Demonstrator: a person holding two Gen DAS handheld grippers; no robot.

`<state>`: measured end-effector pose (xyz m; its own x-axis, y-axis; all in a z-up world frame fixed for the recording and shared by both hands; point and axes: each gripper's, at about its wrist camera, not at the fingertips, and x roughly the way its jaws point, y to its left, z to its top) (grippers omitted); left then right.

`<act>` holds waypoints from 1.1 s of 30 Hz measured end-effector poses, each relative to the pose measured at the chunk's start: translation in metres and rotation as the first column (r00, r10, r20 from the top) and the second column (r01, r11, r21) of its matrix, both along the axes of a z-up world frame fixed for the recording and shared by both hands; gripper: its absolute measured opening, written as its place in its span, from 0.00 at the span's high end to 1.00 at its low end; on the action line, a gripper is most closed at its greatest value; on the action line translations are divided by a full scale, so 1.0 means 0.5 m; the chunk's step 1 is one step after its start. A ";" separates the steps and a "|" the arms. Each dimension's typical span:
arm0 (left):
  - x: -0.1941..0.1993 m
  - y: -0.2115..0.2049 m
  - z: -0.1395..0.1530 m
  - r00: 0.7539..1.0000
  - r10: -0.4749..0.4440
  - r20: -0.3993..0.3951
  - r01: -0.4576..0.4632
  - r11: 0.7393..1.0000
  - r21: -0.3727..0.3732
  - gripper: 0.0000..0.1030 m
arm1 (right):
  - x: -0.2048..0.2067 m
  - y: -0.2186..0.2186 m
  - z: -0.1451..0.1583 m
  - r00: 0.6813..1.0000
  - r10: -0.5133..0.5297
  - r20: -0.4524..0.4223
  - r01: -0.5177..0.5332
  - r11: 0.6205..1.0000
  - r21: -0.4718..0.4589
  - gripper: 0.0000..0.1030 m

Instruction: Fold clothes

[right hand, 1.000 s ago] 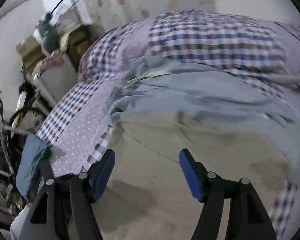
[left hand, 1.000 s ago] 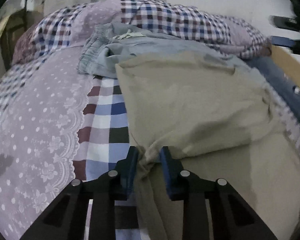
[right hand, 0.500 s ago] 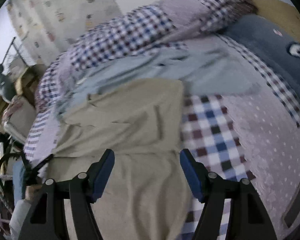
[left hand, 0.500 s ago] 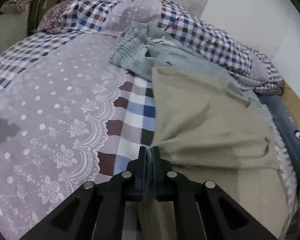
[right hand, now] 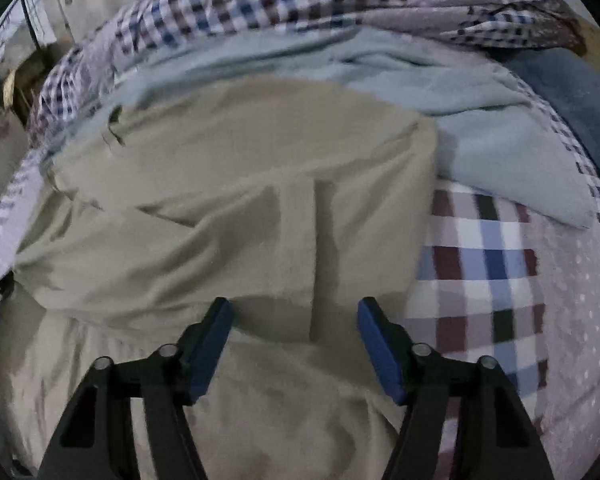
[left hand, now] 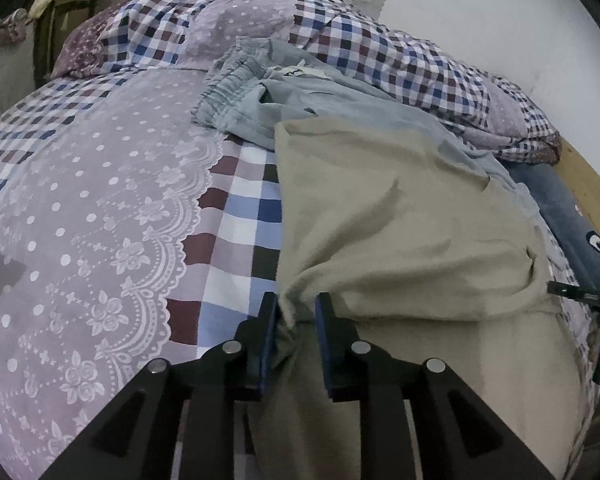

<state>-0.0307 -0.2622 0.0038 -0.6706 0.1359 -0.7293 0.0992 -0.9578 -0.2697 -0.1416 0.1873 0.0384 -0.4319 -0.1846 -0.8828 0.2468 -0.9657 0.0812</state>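
A beige garment (left hand: 400,232) lies on the bed with its upper layer folded over the lower one. My left gripper (left hand: 296,312) stands at that layer's near left corner. Its blue fingers are parted, and the bunched corner sits loosely between them. In the right wrist view the same beige garment (right hand: 240,200) fills the middle. My right gripper (right hand: 296,312) hovers open just above the cloth and holds nothing. A grey-blue garment (left hand: 300,104) with an elastic waistband lies crumpled behind the beige one, also visible as the grey-blue garment (right hand: 480,120).
The bed cover (left hand: 100,200) is lilac with white dots, lace and a checked band. A checked quilt (left hand: 380,52) is heaped at the back. A navy pillow (left hand: 560,200) and a wooden bed edge (left hand: 588,184) lie at the right. Furniture stands at the far left.
The left gripper was clamped shut on the beige corner half a second ago and has now parted its fingers. The right gripper stayed open and moved closer over the beige cloth.
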 end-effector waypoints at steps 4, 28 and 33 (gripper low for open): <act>0.003 0.005 0.004 0.999 -0.028 -0.017 0.028 1.000 0.008 0.82 | 0.040 -0.001 0.035 0.999 0.009 -0.043 -0.008 1.000 0.027 0.95; 0.001 0.002 -0.004 1.000 -0.031 0.001 0.031 0.999 0.024 0.86 | -0.054 -0.035 0.008 0.998 0.065 -0.012 -0.061 0.973 0.224 0.97; 0.004 -0.005 -0.003 1.000 -0.008 -0.006 0.009 0.999 0.040 0.91 | -0.047 -0.030 0.028 1.000 0.000 -0.024 0.008 0.941 0.339 0.95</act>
<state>-0.0285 -0.2649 0.0022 -0.6738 0.1704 -0.7190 0.0893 -0.9471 -0.3082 -0.1653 0.1724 0.0525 -0.4536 0.1253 -0.8824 0.2409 -0.9360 -0.2567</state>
